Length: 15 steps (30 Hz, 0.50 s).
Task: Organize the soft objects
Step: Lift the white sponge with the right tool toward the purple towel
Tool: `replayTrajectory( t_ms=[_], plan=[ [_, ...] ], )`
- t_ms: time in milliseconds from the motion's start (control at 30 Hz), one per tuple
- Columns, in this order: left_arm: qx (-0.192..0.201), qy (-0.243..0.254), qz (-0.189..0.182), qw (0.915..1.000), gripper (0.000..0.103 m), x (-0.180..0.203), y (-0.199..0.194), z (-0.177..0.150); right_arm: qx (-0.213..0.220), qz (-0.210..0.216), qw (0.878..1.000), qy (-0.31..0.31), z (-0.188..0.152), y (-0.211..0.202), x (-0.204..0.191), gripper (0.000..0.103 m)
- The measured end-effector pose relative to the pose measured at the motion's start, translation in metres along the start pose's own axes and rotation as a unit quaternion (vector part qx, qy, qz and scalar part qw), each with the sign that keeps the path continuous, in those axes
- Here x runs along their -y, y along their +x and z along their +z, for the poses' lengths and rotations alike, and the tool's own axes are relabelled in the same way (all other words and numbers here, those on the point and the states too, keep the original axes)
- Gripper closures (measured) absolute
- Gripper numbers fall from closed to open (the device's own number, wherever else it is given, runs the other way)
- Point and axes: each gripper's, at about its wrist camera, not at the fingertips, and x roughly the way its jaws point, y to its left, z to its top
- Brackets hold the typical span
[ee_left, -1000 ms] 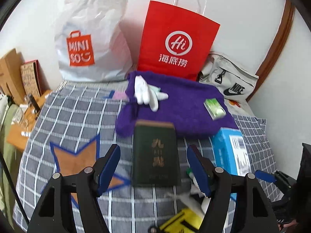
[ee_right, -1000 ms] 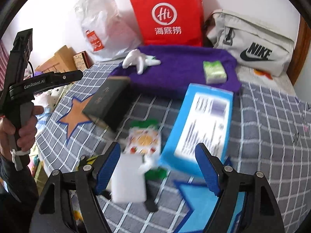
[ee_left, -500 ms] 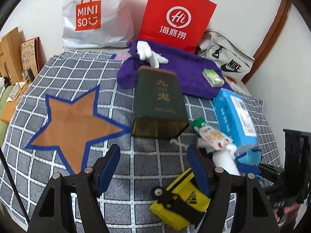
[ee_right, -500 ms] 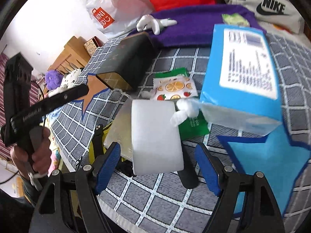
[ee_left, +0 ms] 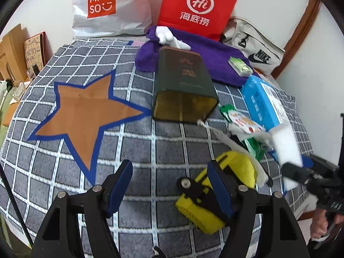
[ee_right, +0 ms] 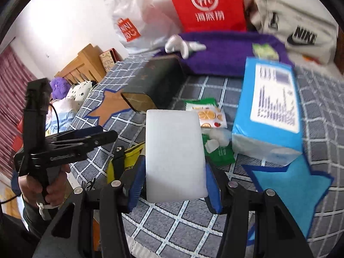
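My right gripper (ee_right: 174, 182) is shut on a white sponge block (ee_right: 175, 157) and holds it above the checked blanket; the block also shows in the left wrist view (ee_left: 287, 148). My left gripper (ee_left: 169, 185) is open and empty above the blanket, beside a yellow and black tool (ee_left: 206, 195). A purple towel (ee_left: 212, 53) lies at the back with a white glove (ee_left: 169, 37) and a green tissue pack (ee_left: 239, 64) on it. A blue tissue pack (ee_right: 273, 107) lies to the right.
A dark green tin (ee_left: 182, 86) lies in the middle. Snack and wipe packets (ee_right: 209, 116) lie by it. An orange star (ee_left: 83, 111) and a blue star (ee_right: 290, 185) mark the blanket. A Miniso bag (ee_left: 107, 6), a red bag (ee_left: 197, 6) and a Nike bag (ee_left: 255, 49) stand behind.
My right gripper has closed on the white sponge block and lifted it. My left gripper has drawn back and low, bringing the yellow tool close under it.
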Motion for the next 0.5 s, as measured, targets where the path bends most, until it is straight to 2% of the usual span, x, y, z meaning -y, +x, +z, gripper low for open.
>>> replayTrajectory(
  t_ms=[200,300,400,500],
  plan=[
    [-0.019,0.012,-0.024,0.9995,0.026,0.010,0.006,-0.016,0.027,-0.030,0.999,0.002,-0.017,-0.030,0.014,0.051],
    [-0.019,0.031,-0.051,0.9981,0.018,0.022,0.006,-0.019,0.036,-0.065,0.997,-0.002,-0.029,-0.042,0.025,0.051],
    [-0.011,0.078,-0.046,0.9958,0.014,0.043,0.008,-0.022,0.032,-0.110,0.993,0.006,-0.043,-0.044,0.041,0.051],
    [-0.021,0.107,-0.032,0.9935,0.014,0.056,0.014,-0.023,0.017,-0.132,0.991,0.030,-0.055,-0.038,0.061,0.051]
  ],
)
